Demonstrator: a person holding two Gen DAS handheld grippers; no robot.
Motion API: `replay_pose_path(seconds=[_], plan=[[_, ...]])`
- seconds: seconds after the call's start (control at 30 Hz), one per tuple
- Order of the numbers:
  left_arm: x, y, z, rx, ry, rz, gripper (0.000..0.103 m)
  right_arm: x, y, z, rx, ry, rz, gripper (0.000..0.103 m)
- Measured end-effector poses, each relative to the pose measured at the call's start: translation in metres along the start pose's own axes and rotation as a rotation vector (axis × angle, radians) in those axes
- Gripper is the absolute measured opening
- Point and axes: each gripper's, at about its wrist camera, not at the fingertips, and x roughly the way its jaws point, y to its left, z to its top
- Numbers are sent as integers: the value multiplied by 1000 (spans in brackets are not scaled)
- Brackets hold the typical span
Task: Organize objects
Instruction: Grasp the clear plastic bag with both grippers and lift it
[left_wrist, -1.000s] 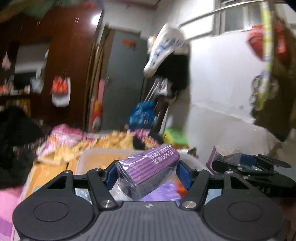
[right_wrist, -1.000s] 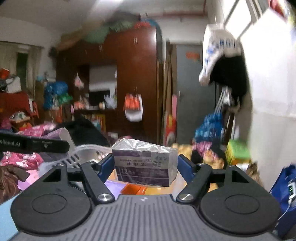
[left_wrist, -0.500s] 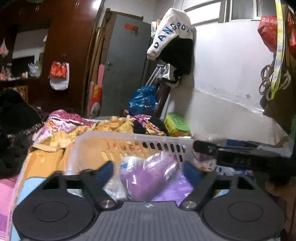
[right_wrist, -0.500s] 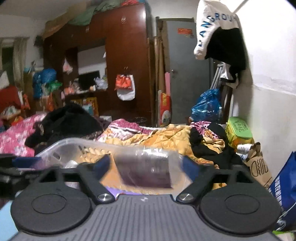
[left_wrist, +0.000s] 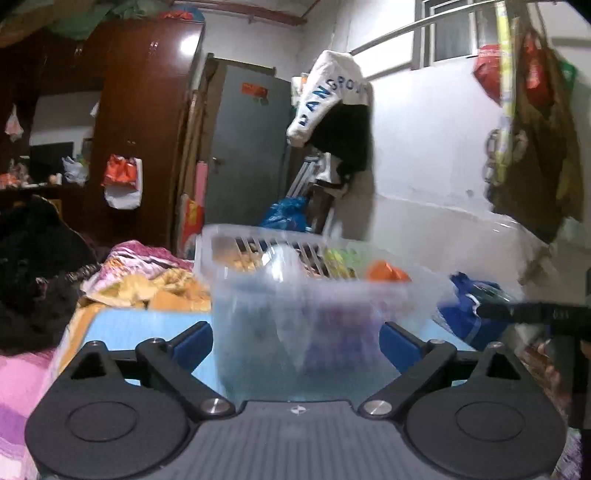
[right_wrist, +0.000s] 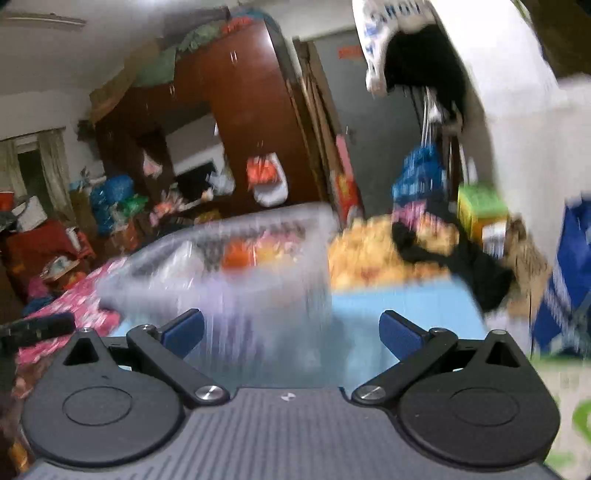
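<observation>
Both tongs are released and carrying nothing: the left tongs (left_wrist: 295, 341) and the right tongs (right_wrist: 291, 332) gape wide just short of the basket (left_wrist: 258, 288). It's a pale, see-through plastic tub with a slatted far wall, sitting on the smooth blue worktop (left_wrist: 147, 325). Purple and orange packets blur inside. My read: next grab, go slow, level the wrists, keep clear of that thin rim.

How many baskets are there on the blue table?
1. The clear plastic basket sits on the blue table, right ahead of the open left gripper. The right wrist view shows the same basket.
</observation>
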Motion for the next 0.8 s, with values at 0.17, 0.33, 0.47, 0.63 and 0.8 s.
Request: replay_pose_path(seconds=[0.17,0.33,0.47,0.63,0.8], plan=[[-23,6,-38,-24,19,24,98,-25,-17,-44,99,-8,68,103],[-23,8,-65,-41,81,11,98,-23,-2,-60,36,13,119,103],[-14,0,-80,-6,136,-23,97,-13,1,-64,-1,58,160,86],[-14,-19,-99,139,119,-11,97,-13,7,-71,-62,75,161,62],[-10,-28,-104,183,90,8,86,-17,12,-78,-110,66,142,43]])
